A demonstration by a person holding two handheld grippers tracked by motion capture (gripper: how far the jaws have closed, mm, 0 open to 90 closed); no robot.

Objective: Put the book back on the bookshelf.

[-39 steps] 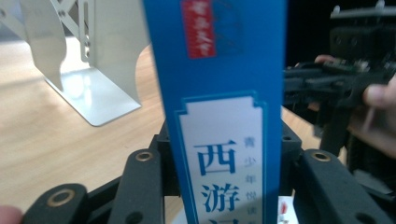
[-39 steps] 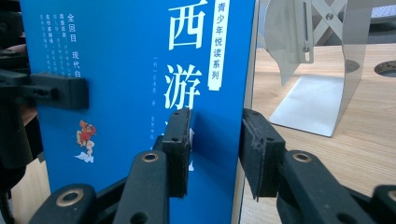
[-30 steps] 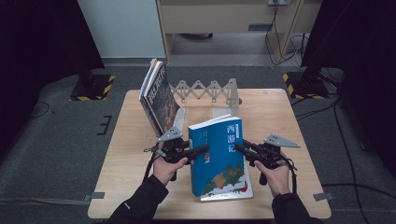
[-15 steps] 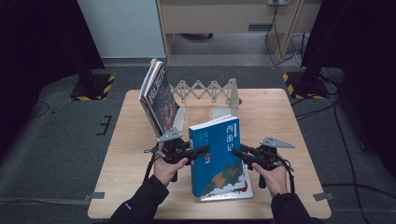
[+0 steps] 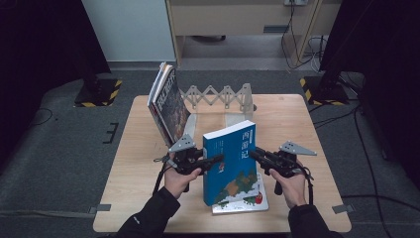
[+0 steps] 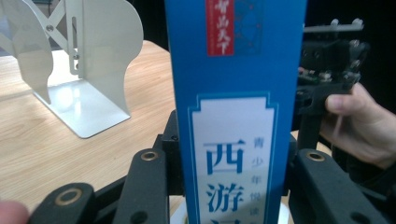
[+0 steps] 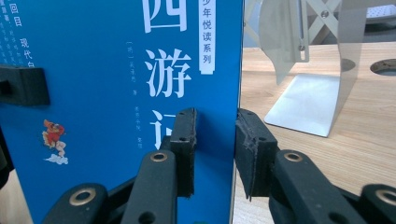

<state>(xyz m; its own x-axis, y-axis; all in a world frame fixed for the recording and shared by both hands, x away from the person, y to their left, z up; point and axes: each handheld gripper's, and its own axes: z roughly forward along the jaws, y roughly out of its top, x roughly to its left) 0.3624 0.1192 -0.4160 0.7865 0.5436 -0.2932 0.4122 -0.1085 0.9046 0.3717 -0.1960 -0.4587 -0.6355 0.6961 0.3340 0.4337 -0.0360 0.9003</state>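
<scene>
- Dark curtains and a grey carpeted floor ring the pale wooden surface [image 5: 297,129], whose grain shows clearly in the gripper views.
- Upright at centre frame in the high view stands the blue book [image 5: 233,161], a glossy paperback with white characters on its cover and spine; its lower edge rests on a flat book [image 5: 247,204] lying on the surface.
- At the book's left edge, the left gripper [image 5: 214,160] straddles the spine, its black jaws clamped on both sides.
- From the right, the right gripper [image 5: 254,154] pinches the book's open edge; its jaws have just been closing, with cover and pages between the pads.
- Judging by this, the step in hand is lifting the book with both grippers.
- Next it likely must travel to the white metal bookend rack [image 5: 223,96], an accordion lattice with smooth curved plates at upper centre, beside the leaning books [image 5: 168,101]; that calls for an even, level lift.
</scene>
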